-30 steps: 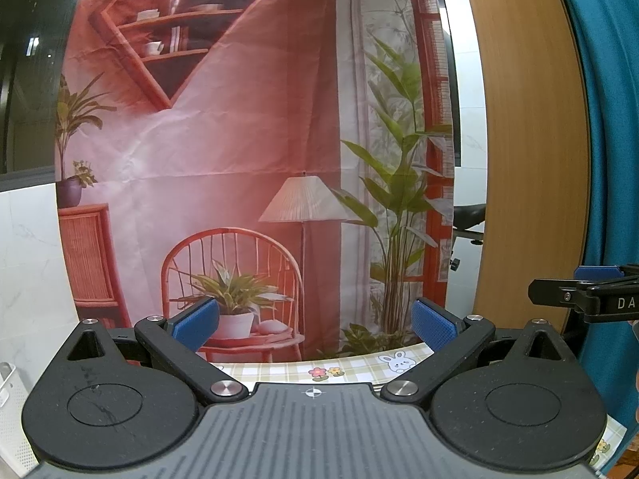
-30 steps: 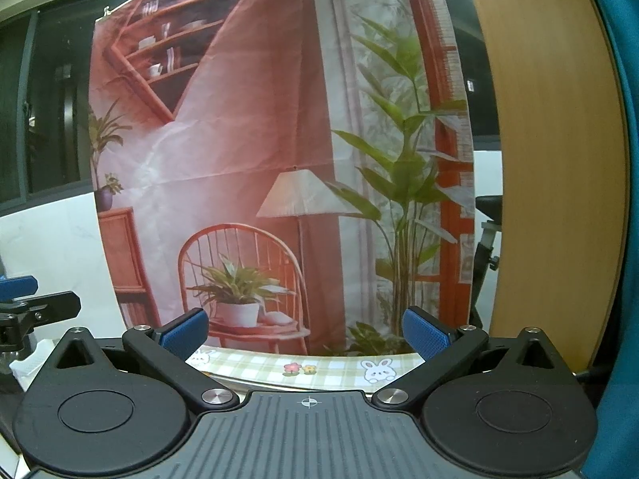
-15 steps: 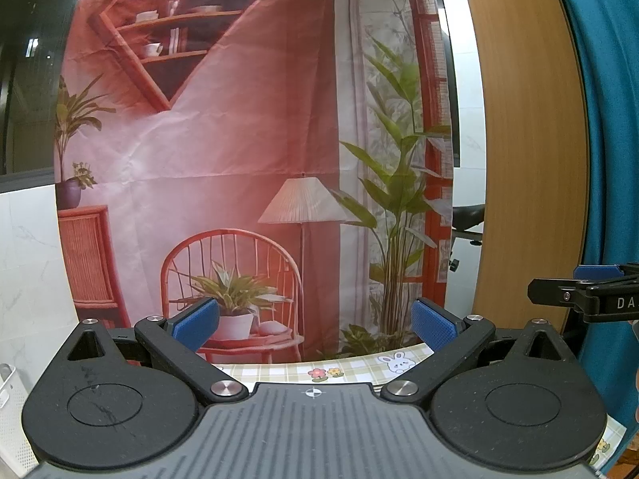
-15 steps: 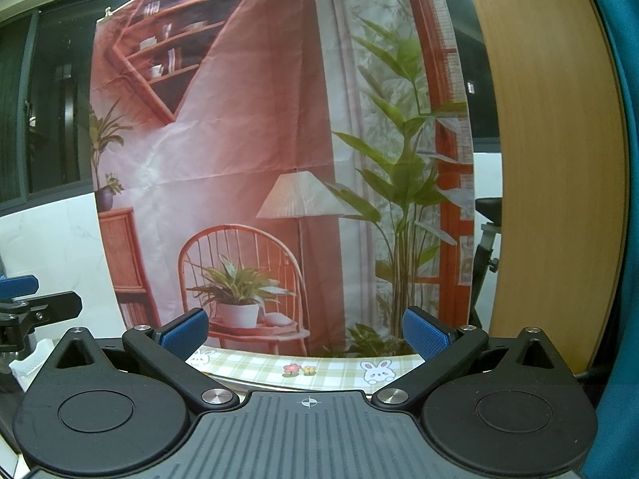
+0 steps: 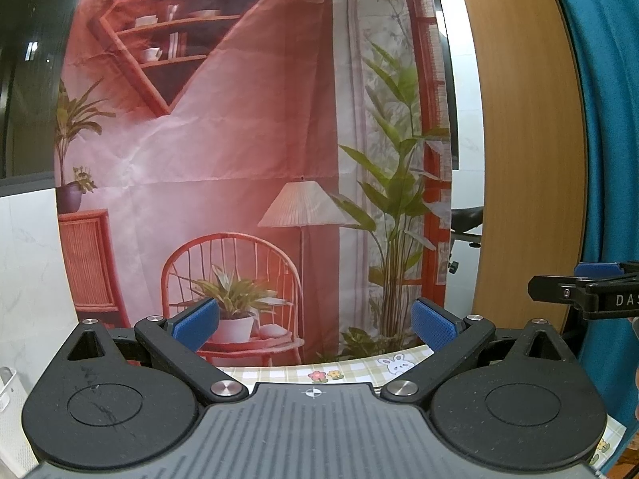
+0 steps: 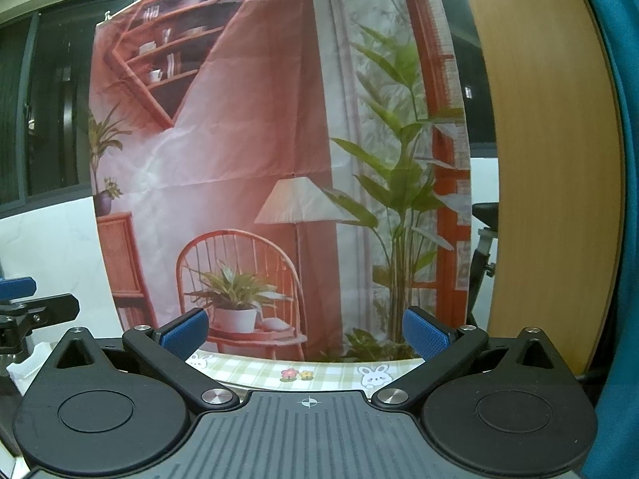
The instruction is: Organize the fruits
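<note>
Two grippers point level at the printed backdrop (image 5: 239, 119), both spread wide and holding nothing: the left gripper (image 5: 315, 325) and the right gripper (image 6: 305, 331). Only a strip of checked tablecloth (image 6: 319, 367) shows below the backdrop, and no fruit is visible in either view, so I cannot tell where it lies. The risk, as I judge it, is lowering blind: with the table surface hidden under the gripper bodies, a finger could knock fruit aside or snag the cloth.
</note>
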`<state>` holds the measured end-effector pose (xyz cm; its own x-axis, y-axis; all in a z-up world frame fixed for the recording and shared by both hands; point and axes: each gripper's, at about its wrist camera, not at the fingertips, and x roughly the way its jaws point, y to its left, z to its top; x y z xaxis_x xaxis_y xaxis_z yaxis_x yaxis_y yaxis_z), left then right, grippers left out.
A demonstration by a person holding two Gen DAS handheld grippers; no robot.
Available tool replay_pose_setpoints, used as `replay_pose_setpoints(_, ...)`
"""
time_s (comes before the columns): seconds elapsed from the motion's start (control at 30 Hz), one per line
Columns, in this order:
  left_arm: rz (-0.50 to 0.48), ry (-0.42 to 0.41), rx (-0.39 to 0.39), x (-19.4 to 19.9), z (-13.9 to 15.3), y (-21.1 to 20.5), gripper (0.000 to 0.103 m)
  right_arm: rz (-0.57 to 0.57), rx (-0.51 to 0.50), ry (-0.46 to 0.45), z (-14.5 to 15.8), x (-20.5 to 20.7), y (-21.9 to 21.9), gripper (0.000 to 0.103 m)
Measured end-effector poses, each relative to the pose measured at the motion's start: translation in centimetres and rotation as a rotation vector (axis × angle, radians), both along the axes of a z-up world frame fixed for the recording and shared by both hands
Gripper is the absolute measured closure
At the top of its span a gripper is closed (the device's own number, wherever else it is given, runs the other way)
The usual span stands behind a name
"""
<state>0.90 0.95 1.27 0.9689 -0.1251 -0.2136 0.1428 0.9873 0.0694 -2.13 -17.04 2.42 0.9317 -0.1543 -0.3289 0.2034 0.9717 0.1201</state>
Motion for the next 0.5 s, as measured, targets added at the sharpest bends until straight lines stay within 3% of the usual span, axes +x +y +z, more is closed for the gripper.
replay_pose_setpoints(0.5, -0.002, -0.008, -0.009, -0.38, 0.05, 0.1, 0.0, -0.003, -0.015, -0.012, 0.31, -0.38, 0.01, 0.0)
